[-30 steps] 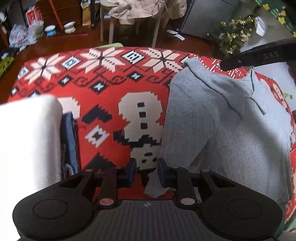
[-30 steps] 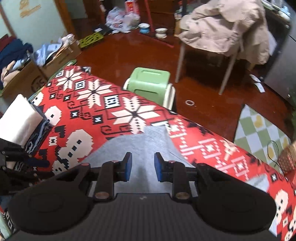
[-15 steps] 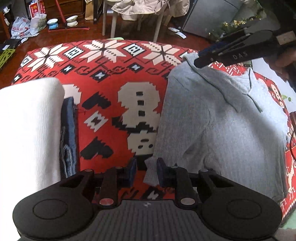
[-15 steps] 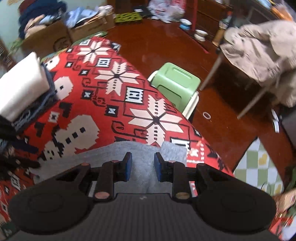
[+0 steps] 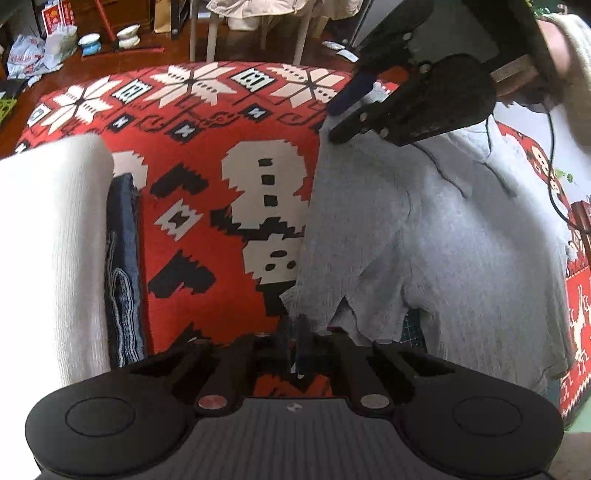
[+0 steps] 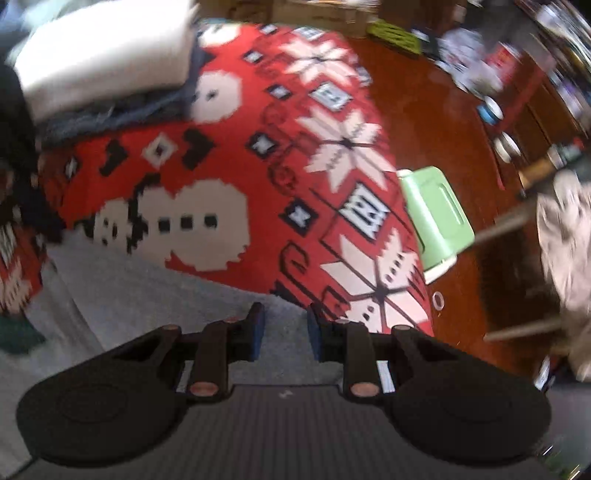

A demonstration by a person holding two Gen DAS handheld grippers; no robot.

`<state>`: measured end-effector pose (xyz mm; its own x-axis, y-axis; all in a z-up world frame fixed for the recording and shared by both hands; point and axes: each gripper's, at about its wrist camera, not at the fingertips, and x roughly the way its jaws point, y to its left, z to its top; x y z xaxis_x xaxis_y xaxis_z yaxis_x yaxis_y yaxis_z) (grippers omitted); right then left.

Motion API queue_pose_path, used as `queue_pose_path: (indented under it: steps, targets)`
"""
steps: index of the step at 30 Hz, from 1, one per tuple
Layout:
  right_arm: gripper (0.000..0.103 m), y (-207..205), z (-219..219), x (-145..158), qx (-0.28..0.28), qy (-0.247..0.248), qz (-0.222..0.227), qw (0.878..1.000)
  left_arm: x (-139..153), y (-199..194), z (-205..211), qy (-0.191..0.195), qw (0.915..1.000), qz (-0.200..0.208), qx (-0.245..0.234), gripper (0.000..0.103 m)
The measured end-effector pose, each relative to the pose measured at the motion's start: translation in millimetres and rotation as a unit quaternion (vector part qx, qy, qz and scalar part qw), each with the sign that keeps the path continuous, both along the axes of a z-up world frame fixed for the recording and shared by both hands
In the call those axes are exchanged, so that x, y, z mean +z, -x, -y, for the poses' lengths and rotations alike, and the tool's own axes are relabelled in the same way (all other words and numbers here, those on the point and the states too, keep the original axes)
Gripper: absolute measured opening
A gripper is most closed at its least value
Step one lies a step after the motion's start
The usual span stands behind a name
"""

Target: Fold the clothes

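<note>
A grey knit shirt (image 5: 443,240) lies spread on the red patterned cloth (image 5: 207,147) that covers the table. My left gripper (image 5: 293,332) is shut on the near corner of the shirt's sleeve at the front edge. My right gripper (image 5: 340,118), held by a person's hand (image 5: 557,48), hovers at the shirt's far left shoulder. In the right wrist view, my right gripper (image 6: 284,325) points down with its jaws closing. The grey shirt (image 6: 147,288) lies under and between them, and the pads still stand apart.
A folded white garment (image 5: 48,240) rests on folded denim (image 5: 123,277) at the table's left side. Beyond the far edge are a green stool (image 6: 436,218), a chair with a beige coat (image 5: 255,11) and bowls (image 5: 127,35) on the wooden floor.
My left gripper has shut on the sleeve corner. My right gripper has rolled and come down from above the shirt to its far shoulder.
</note>
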<state>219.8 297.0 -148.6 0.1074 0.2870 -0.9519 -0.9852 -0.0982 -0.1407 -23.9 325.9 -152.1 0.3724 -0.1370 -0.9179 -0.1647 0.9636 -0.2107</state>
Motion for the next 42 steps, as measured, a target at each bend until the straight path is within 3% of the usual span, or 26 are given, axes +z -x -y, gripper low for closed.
queue_pose_path:
  steps: [1,2,5,9,12,17,21,23,27,29,33,35,39,42]
  targets:
    - [0.009,0,-1,0,0.001,0.001,-0.009,1.000,2,1,-2,0.001,1.0000,0.005,0.007,0.002]
    - [0.002,-1,-2,-1,0.003,0.002,-0.018,1.000,5,1,-5,0.001,0.9998,0.010,0.018,0.001]
    - [0.002,-2,0,1,-0.006,-0.009,-0.024,1.000,18,-3,-19,-0.007,0.9983,0.030,0.050,0.001]
    - [0.002,-24,3,9,-0.097,-0.048,-0.048,0.993,31,-19,-41,-0.034,0.9951,0.051,0.077,0.001]
    - [0.002,-45,5,7,-0.166,-0.058,-0.066,0.982,29,-34,-54,-0.056,0.9941,0.050,0.079,0.001]
    - [0.007,-48,13,8,-0.229,-0.078,-0.069,0.968,12,-49,-61,-0.051,0.9969,0.026,0.053,0.001]
    - [0.011,-12,30,29,-0.256,-0.125,-0.082,0.955,7,-51,-61,-0.049,0.9983,0.017,0.027,0.001]
    - [0.011,18,37,33,-0.268,-0.129,-0.111,0.948,8,-51,-63,-0.043,0.9987,0.014,0.022,0.001]
    - [0.011,85,45,24,-0.292,-0.102,-0.179,0.934,7,-52,-65,-0.032,0.9994,0.006,0.010,0.001]
    - [0.012,117,45,14,-0.306,-0.086,-0.191,0.929,7,-53,-65,-0.029,0.9996,0.003,-0.001,0.002]
    - [0.022,154,38,-2,-0.333,-0.068,-0.144,0.929,7,-54,-67,-0.022,0.9995,-0.002,-0.022,0.002]
    - [0.022,161,36,-8,-0.350,-0.065,-0.123,0.926,6,-54,-67,-0.019,0.9992,-0.004,-0.035,0.002]
    - [0.021,160,34,-8,-0.401,-0.084,-0.090,0.908,6,-55,-69,-0.010,0.9983,-0.007,-0.057,0.002]
    - [0.009,157,35,-9,-0.435,-0.087,-0.089,0.892,5,-55,-70,-0.008,0.9970,-0.008,-0.077,0.002]
